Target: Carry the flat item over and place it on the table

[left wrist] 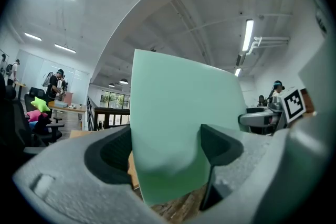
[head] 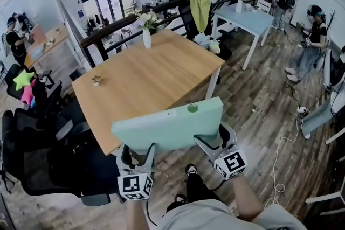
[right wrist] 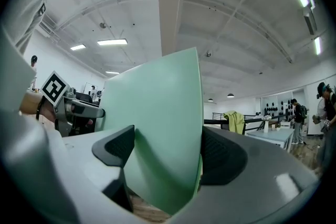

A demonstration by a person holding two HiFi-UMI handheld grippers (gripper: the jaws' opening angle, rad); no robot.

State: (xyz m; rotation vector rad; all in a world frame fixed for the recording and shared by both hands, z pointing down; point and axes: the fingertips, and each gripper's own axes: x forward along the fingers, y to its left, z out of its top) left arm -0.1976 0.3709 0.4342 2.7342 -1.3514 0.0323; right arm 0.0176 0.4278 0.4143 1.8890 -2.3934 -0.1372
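Left tool, right tool clamp green board; table (head view only) beyond.

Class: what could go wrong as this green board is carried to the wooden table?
The left gripper and right gripper pinch the green board only at its near edge, so it might tip or slip. Set down carelessly, it could knock the white vase or small object on the wooden table.

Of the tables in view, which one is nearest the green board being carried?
The big wooden table straight ahead; its near edge lies just beyond the green board. The light blue table stands farther back to the right.
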